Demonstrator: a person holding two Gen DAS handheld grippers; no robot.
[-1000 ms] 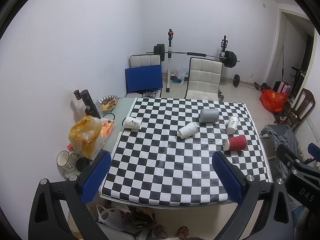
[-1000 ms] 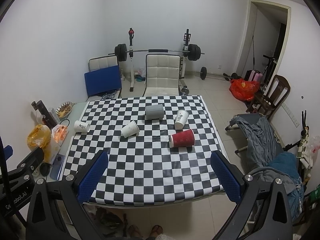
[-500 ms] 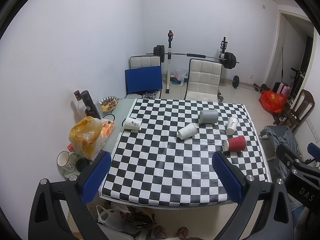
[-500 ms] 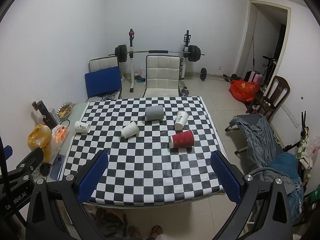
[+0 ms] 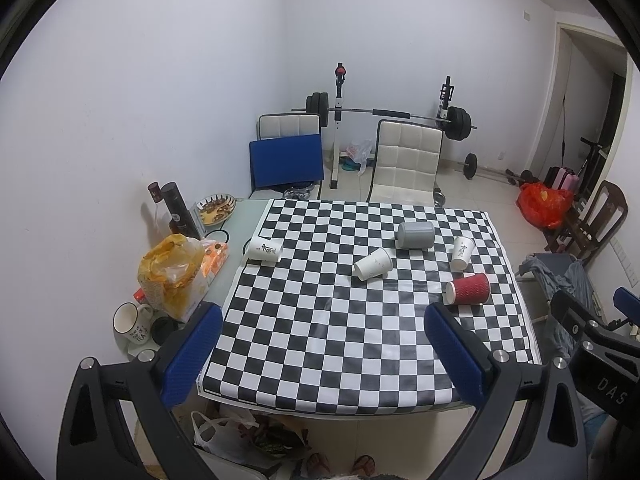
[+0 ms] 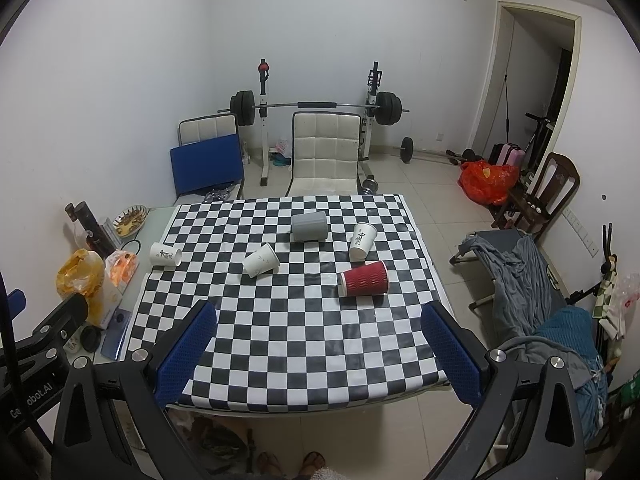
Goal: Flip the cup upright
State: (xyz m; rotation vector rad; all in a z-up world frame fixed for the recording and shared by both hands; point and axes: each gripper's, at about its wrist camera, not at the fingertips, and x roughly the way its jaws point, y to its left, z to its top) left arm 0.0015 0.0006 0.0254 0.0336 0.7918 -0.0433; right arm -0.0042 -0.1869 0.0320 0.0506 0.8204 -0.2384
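Observation:
Several cups lie on their sides on the checkered tablecloth (image 5: 320,340) (image 6: 280,320): a red ribbed cup (image 5: 468,289) (image 6: 365,279), a grey cup (image 5: 416,235) (image 6: 309,226), a plain white cup (image 5: 372,264) (image 6: 260,260), a printed white cup at the right (image 5: 462,253) (image 6: 362,241) and a printed white cup at the left edge (image 5: 264,249) (image 6: 165,255). My left gripper (image 5: 324,354) and my right gripper (image 6: 320,350) are both open and empty, held high above the table's near edge, far from every cup.
Left of the cloth are a yellow bag (image 5: 174,276), a mug (image 5: 130,322), a dark bottle (image 5: 180,210) and a snack bowl (image 5: 216,208). Chairs (image 5: 406,168) and a barbell rack (image 5: 384,112) stand behind the table. A cot with clothes (image 6: 532,280) is at the right.
Both views have drifted very slightly; the cups have not moved and both grippers stay open.

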